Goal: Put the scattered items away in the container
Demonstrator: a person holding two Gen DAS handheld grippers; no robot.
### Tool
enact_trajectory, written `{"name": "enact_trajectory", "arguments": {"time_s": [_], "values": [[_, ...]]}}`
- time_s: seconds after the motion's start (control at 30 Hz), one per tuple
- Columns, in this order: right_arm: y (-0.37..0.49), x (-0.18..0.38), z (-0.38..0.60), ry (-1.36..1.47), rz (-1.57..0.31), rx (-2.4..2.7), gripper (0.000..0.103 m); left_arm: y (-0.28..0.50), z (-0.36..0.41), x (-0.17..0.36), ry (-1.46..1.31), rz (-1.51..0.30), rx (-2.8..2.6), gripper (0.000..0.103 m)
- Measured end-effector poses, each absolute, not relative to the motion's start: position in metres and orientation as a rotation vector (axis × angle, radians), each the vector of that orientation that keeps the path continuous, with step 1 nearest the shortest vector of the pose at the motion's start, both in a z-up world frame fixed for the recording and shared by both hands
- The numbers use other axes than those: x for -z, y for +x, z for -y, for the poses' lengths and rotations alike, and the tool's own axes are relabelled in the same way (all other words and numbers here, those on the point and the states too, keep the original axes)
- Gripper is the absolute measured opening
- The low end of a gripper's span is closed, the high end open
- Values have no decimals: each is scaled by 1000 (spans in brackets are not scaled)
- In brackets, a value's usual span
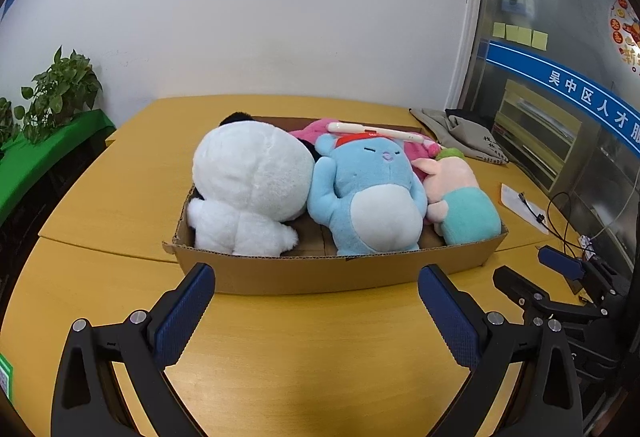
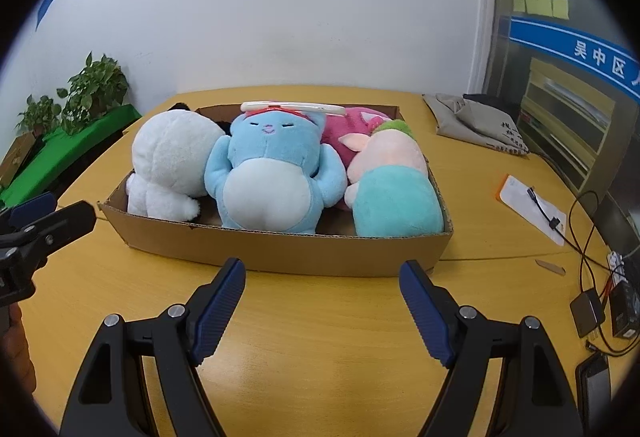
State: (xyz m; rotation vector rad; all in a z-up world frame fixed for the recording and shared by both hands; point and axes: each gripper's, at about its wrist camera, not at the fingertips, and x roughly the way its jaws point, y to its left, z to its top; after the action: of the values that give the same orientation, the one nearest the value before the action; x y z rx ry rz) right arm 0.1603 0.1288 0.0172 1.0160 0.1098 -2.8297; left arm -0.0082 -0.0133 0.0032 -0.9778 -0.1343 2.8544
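Both the left gripper (image 1: 316, 285) and right gripper (image 2: 322, 279) hover spread and empty before a cardboard box (image 1: 320, 273) already holding the plush toys (image 1: 366, 193), so tidying looks finished, with only withdrawal seemingly left.

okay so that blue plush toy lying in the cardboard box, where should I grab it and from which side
Grip the blue plush toy across its round belly, coming down from above with the fingers closing left and right. It lies on its back, belly up, in the shallow cardboard box, wedged between the white plush toy and the pink and teal plush toy. The belly is its widest exposed part; the sides look crowded.
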Motion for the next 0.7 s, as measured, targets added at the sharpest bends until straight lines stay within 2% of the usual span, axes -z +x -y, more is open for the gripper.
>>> {"name": "enact_trajectory", "arguments": {"time_s": [0.7], "values": [[152, -8, -125, 1070, -98, 2835, 79, -18, 24, 15, -1018, 158, -2881, 103]]}}
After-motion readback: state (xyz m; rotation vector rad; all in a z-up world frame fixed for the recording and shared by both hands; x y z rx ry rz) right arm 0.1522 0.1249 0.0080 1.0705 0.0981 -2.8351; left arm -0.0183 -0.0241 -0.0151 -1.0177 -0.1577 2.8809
